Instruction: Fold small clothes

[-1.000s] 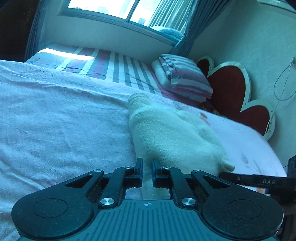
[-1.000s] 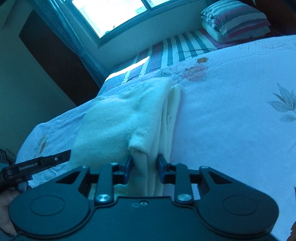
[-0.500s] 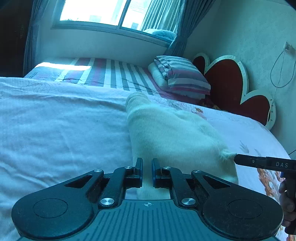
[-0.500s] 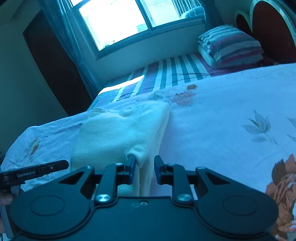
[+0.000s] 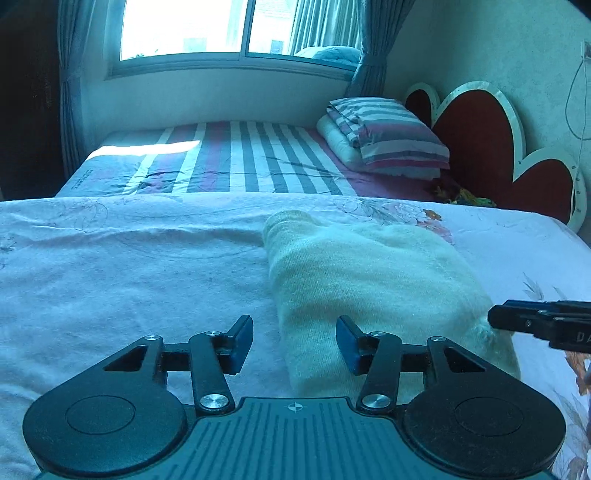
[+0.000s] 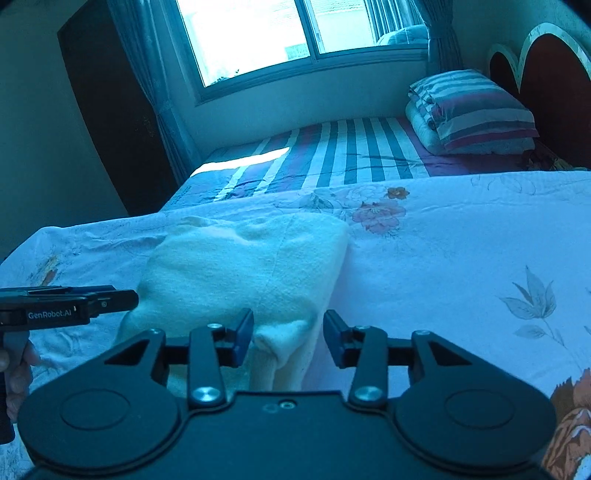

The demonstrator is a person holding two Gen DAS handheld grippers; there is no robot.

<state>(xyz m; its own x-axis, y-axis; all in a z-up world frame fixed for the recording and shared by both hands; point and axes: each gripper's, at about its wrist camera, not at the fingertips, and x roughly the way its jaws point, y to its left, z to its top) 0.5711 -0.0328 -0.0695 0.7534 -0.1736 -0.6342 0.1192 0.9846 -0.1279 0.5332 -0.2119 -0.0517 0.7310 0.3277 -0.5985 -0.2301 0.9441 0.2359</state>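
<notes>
A pale cream knitted garment (image 5: 369,280) lies folded into a thick rectangle on the floral bed sheet (image 5: 110,280). My left gripper (image 5: 294,341) hovers over its near left edge. The jaws are opening, the fabric edge lies between them, and the pads do not press on it. In the right wrist view the same garment (image 6: 243,266) shows its near right corner between the jaws of my right gripper (image 6: 288,338). These jaws are opening too and stand clear of the cloth. Each view shows the other gripper's tip at its side, beside the garment.
Beyond the floral sheet lie a striped sheet (image 5: 240,158) and a folded striped quilt (image 5: 384,136). A red heart-shaped headboard (image 5: 480,140) stands at the right, the window (image 5: 229,29) at the back, and a dark wardrobe (image 6: 110,110) at the left. A hand (image 6: 14,373) holds the left gripper.
Both grippers were shut on the garment's near edge and have let go, their jaws now apart. Both have lifted a little and rolled level. The garment rests folded on the bed.
</notes>
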